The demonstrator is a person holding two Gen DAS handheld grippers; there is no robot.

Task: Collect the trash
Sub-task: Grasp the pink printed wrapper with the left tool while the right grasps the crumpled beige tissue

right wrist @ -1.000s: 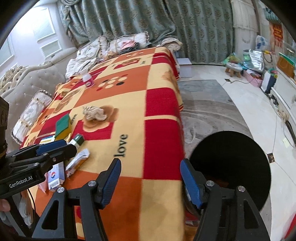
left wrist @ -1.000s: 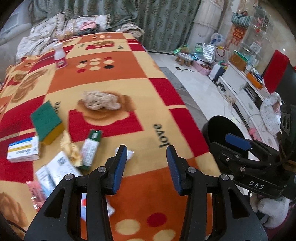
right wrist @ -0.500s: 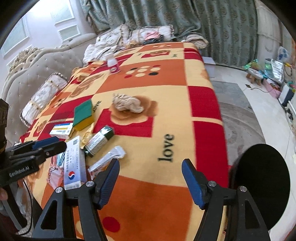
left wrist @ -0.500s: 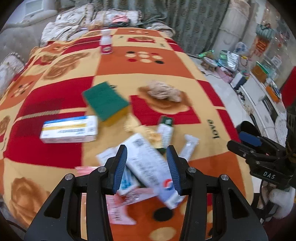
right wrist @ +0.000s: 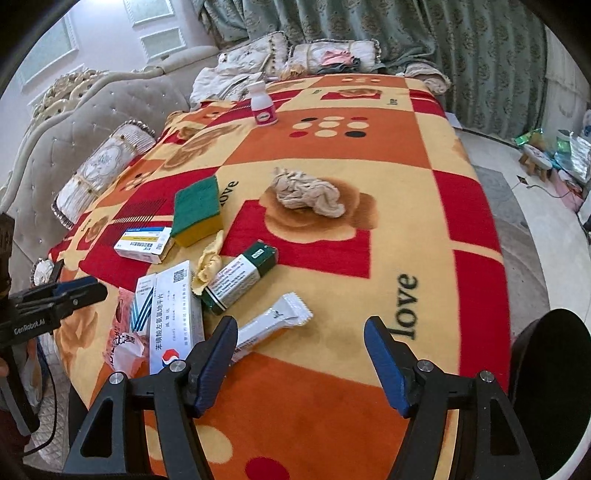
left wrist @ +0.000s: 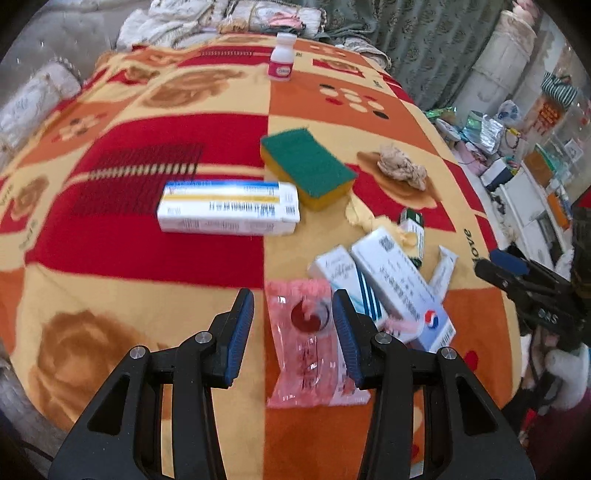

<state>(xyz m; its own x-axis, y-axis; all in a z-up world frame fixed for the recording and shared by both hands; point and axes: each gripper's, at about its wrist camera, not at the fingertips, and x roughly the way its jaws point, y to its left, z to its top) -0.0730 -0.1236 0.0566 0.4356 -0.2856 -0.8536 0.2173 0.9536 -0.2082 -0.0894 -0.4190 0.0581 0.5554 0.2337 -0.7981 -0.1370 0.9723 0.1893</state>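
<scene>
Above the near pink plastic wrapper point(left wrist: 303, 343), left gripper point(left wrist: 293, 325) part-open and empty; right gripper point(right wrist: 300, 350), likewise empty, jaws apart beside white sachet point(right wrist: 273, 325).

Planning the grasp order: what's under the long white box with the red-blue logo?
The long white box lies across a striped white box and the pink wrapper. Whatever else is beneath is covered.

Green patterned curtains point(right wrist: 461, 44) span the top of the frame. A grey tufted headboard with carved cream trim point(right wrist: 85, 110) stands upper left beneath white-framed windows point(right wrist: 155, 33). A pale glossy floor point(right wrist: 546, 258) with a grey rug point(right wrist: 506, 218) fills the right. Daylight bright.
</scene>
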